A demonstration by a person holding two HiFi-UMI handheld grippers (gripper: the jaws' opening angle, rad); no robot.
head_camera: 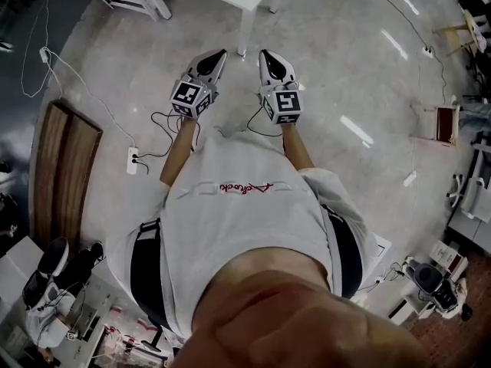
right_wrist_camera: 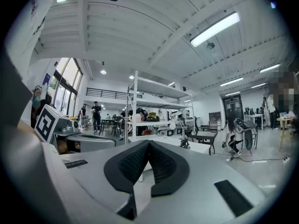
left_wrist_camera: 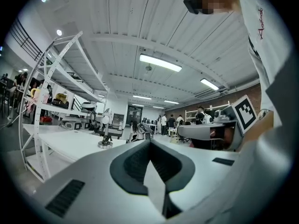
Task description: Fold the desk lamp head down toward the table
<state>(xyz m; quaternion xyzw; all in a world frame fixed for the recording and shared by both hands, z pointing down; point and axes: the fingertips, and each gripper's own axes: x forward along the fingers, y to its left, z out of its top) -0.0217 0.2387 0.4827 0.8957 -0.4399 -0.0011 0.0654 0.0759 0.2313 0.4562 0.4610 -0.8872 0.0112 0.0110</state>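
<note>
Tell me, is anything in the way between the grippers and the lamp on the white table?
Nothing visible is. The lamp stands on the white table ahead, and both gripper views see it across open space. The left gripper and right gripper are empty, fingers shut, short of the table.

Grey left tool (head_camera: 222, 53) and right tool (head_camera: 263, 53) bear black-and-white patterned cubes (head_camera: 189, 98); white shirt (head_camera: 245, 228) has red script (head_camera: 245, 187).

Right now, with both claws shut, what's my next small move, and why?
Probably step toward the white table: the left claw and right claw are both shut and empty, and the desk lamp looks to stand on that table, well ahead of them.
</note>
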